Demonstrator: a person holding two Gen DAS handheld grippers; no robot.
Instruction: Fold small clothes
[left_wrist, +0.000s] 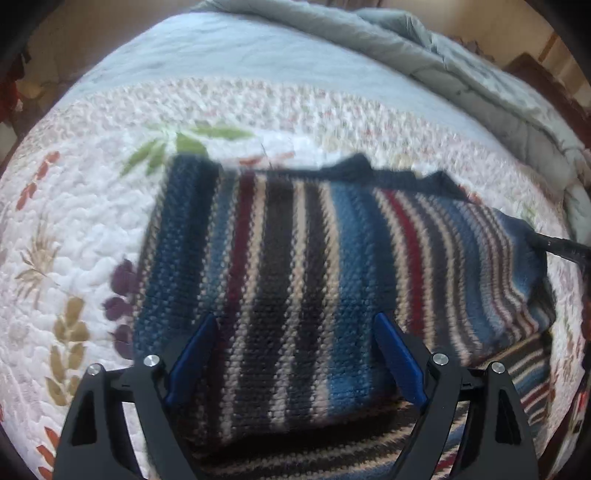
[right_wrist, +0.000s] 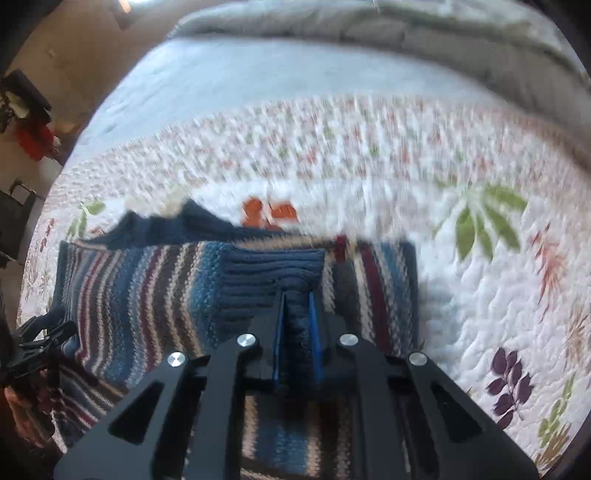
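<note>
Sweater (left_wrist: 295, 266) lies on floral quilt (left_wrist: 85, 229); left tongs (left_wrist: 295, 332) gape over it, right tongs (right_wrist: 297, 295) pinch its navy cuff (right_wrist: 273, 269).

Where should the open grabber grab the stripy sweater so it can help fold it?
Probably the near edge of the stripy sweater, coming down from above. It lies flat on the quilt, so only an edge gives the left gripper a fold to pinch. The right gripper already pinches the dark blue ribbed cuff.

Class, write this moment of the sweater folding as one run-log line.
left hand-held gripper: open over striped sweater | right hand-held gripper: shut on navy cuff | surface: floral quilt
</note>
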